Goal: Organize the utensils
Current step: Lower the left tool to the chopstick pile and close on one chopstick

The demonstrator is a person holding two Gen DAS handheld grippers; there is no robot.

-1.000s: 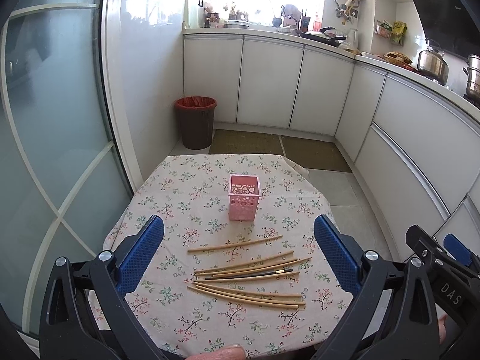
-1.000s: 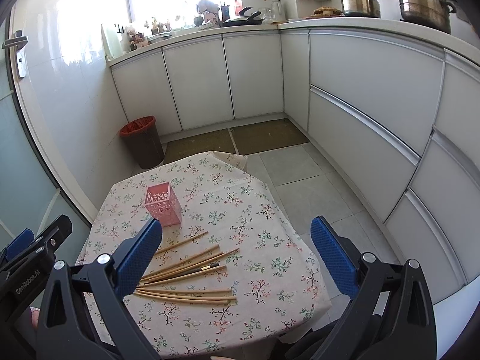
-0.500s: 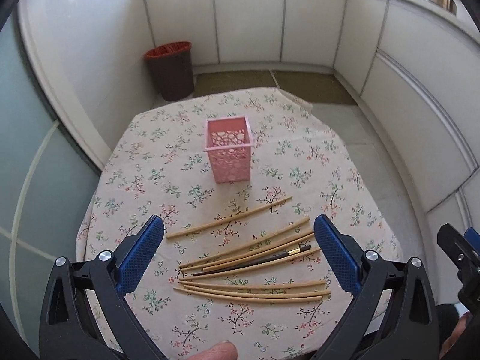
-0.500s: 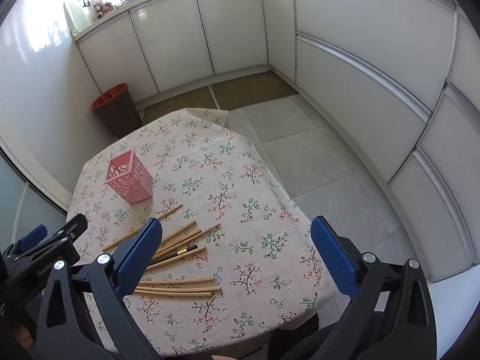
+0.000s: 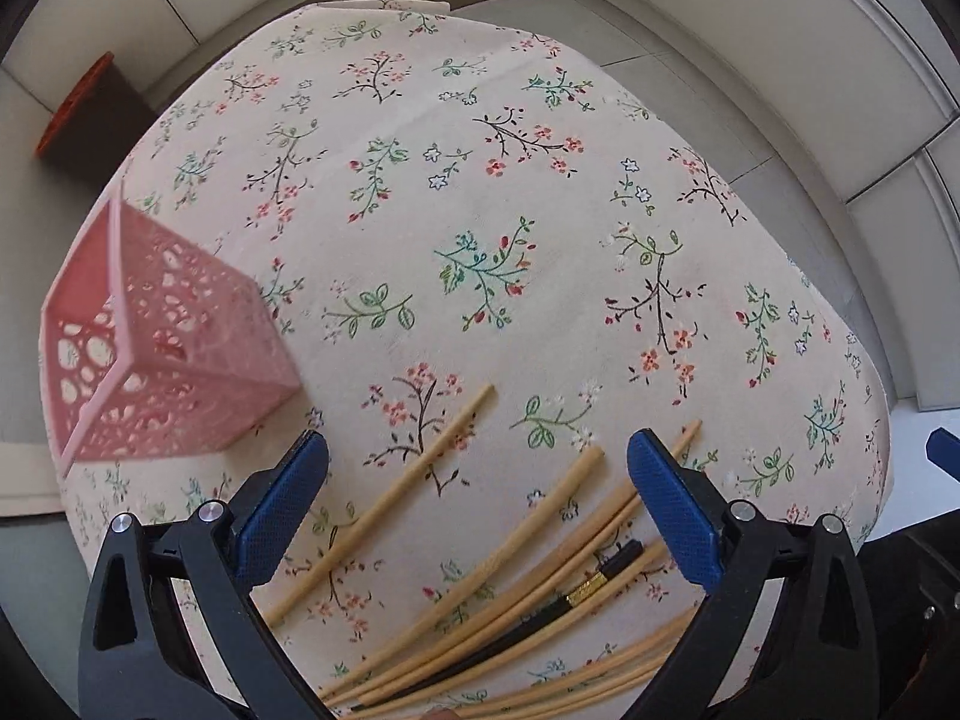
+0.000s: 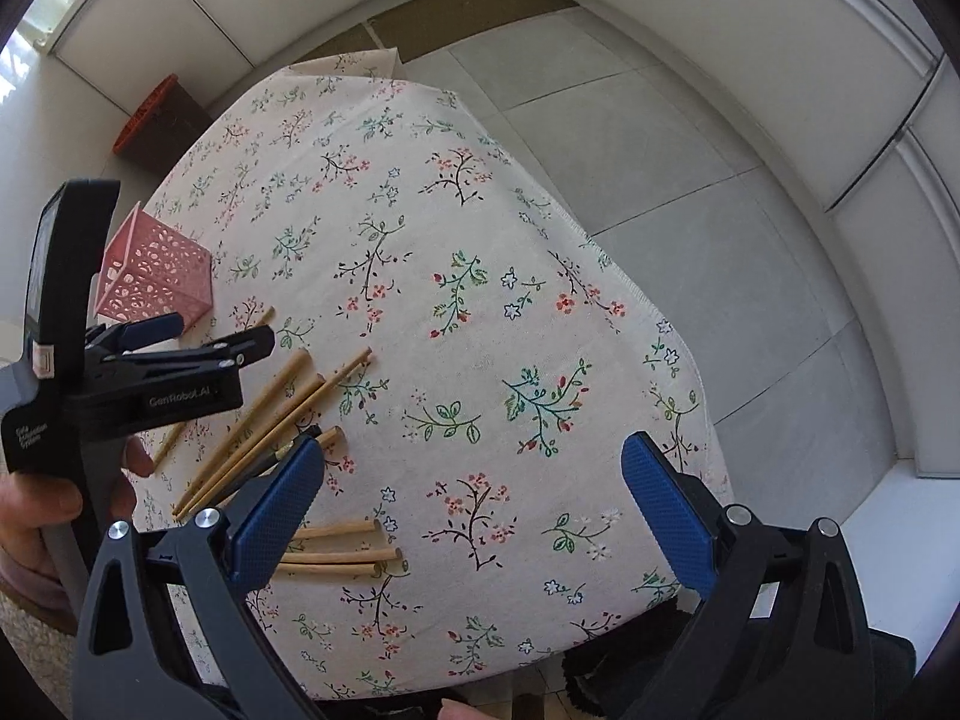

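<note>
The left wrist view has the pink perforated holder (image 5: 162, 348) standing upright at the far left on the flowered tablecloth (image 5: 480, 180), ahead and to the left of the left gripper (image 5: 474, 498), whose blue pads are spread wide with nothing between them. Directly below and between those pads lies the loose fan of wooden chopsticks (image 5: 498, 564), with one dark chopstick (image 5: 576, 600) among them; their long axes run diagonally, from low on the left up toward the right, so they cross the gap between the fingers at a slant. Further right, in the right wrist view, the same holder (image 6: 153, 279) sits beyond the left gripper (image 6: 198, 342), which hangs right above the pile. The right gripper (image 6: 471, 504), likewise spread and empty, points at bare cloth to the right of the sticks, with only three ends (image 6: 336, 552) beside its left pad. The left gripper looks clearly nearer, and a grasp probably calls for turning it square across the sticks.
</note>
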